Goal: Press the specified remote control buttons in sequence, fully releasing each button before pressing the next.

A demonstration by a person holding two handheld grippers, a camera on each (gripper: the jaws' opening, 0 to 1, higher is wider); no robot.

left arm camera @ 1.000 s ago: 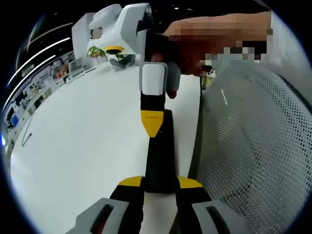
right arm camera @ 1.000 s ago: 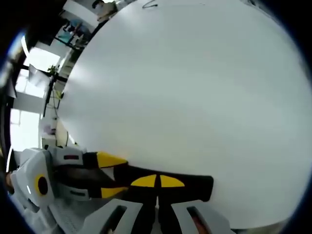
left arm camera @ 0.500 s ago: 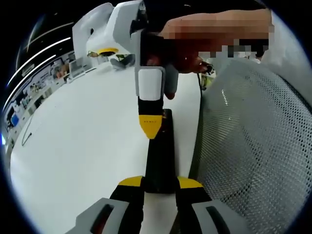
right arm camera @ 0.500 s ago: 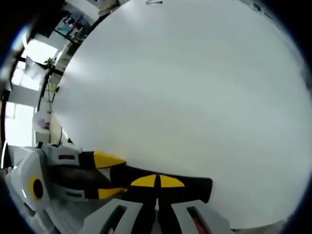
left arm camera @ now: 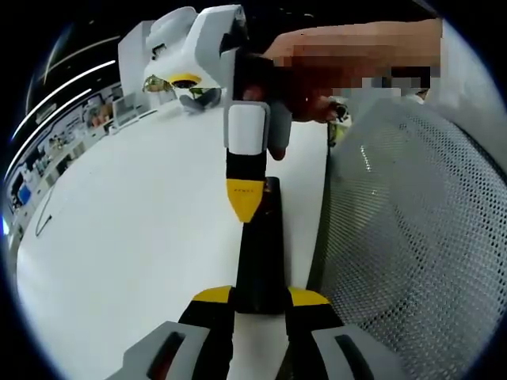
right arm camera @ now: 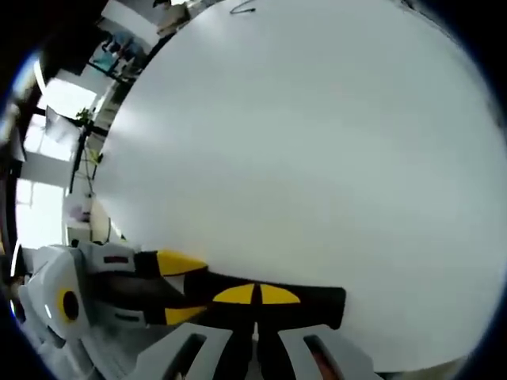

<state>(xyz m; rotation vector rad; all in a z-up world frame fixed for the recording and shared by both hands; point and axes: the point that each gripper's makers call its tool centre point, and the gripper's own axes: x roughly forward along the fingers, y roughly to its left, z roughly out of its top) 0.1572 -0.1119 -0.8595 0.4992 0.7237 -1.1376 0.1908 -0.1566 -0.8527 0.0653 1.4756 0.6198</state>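
Note:
A long black remote control (left arm camera: 261,253) lies over the white table (left arm camera: 135,237), close to its edge. My left gripper (left arm camera: 261,296) is shut on the remote's near end, one yellow tip on each side. My right gripper (left arm camera: 244,207), held by a person's hand, comes down from above, shut, its yellow tip on the remote's top face about midway along. In the right gripper view the right gripper (right arm camera: 256,294) has its tips together against the remote (right arm camera: 317,299), and the left gripper (right arm camera: 181,286) clamps the remote's left end. I cannot read any buttons.
A grey mesh chair back (left arm camera: 412,237) stands right beside the table's edge. White equipment and a small plant (left arm camera: 158,83) sit at the table's far end. A thin cable (right arm camera: 242,8) lies on the table (right arm camera: 317,142) far away.
Half a second ago the right gripper was pushed slightly further down along the remote; it has since drawn back a little. The left gripper still holds the remote in place.

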